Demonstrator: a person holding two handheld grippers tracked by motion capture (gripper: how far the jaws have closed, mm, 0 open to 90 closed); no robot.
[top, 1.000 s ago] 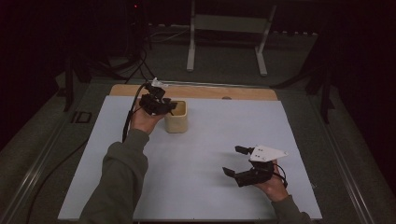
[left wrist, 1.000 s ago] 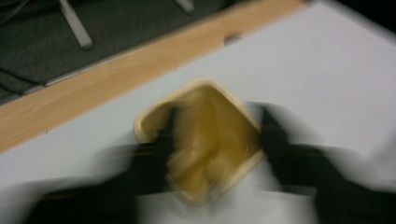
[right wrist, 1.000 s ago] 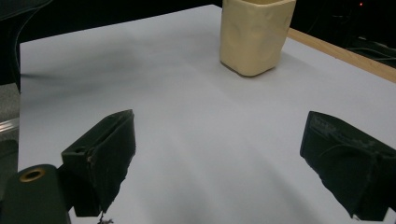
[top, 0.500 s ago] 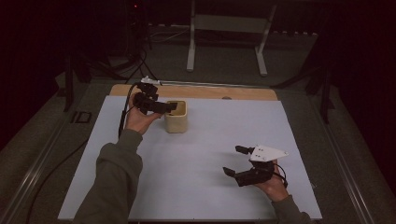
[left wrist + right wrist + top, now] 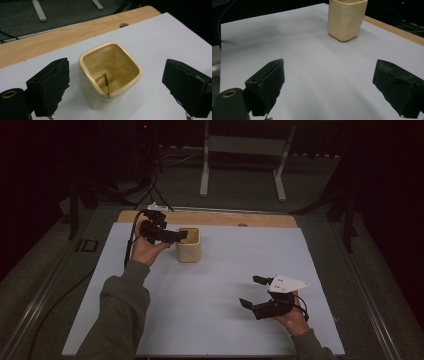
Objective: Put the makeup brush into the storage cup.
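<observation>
Cup (image 5: 189, 245), one cream square one, stands in the high view just beyond the left gripper (image 5: 181, 236), whose jaws reach over its rim. The left hand (image 5: 145, 247) is raised with the forearm stretched forward. The right gripper (image 5: 254, 291), spread wide and holding nothing, rests low in the right hand (image 5: 290, 317), well apart from the cup.

Left gripper view: the cup (image 5: 110, 75) sits between the released jaws, touching neither; one thin stick (image 5: 106, 83) leans inside.

Right gripper view: the cup (image 5: 345, 18) stands far ahead of the gaping jaws.
</observation>
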